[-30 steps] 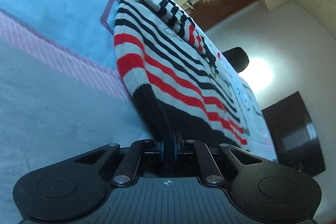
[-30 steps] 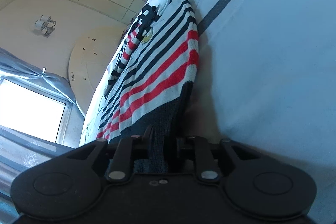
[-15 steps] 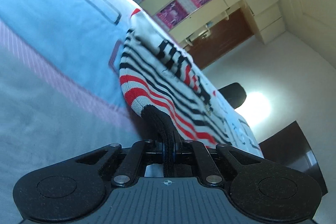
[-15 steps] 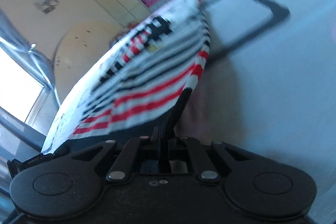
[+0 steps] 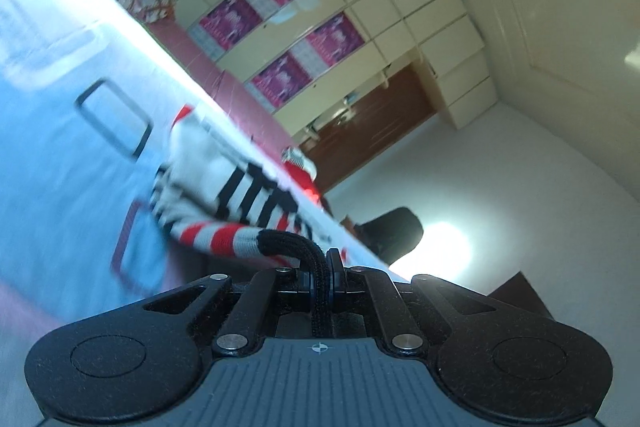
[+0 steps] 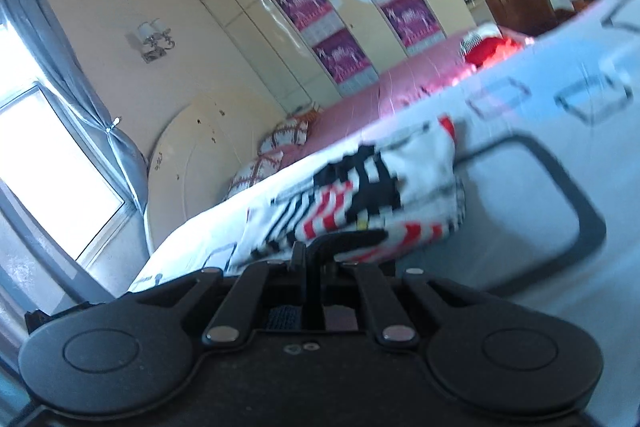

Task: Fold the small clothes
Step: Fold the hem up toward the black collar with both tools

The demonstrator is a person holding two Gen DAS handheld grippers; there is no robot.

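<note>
A small knit sweater (image 5: 224, 203) with red, white and black stripes lies on the bed sheet (image 5: 60, 131). My left gripper (image 5: 322, 267) is shut on its black ribbed hem, which curls up out of the jaws. My right gripper (image 6: 314, 259) is shut on the other corner of the same hem. In the right wrist view the sweater (image 6: 372, 195) is doubled over, its lower part carried forward above the chest. Both views are blurred by motion.
The light blue sheet with dark rectangle prints (image 6: 540, 195) covers the bed. Patterned pillows (image 6: 280, 143) and a pale headboard (image 6: 192, 163) lie beyond. A red garment (image 6: 488, 47) lies at the far side. Wardrobe doors (image 5: 320, 7) and a window (image 6: 48, 163) are behind.
Both grippers have lifted the hem off the bed and carried it forward over the sweater, which went from lying flat and long to bunched and doubled. Both cameras now look higher into the room.
</note>
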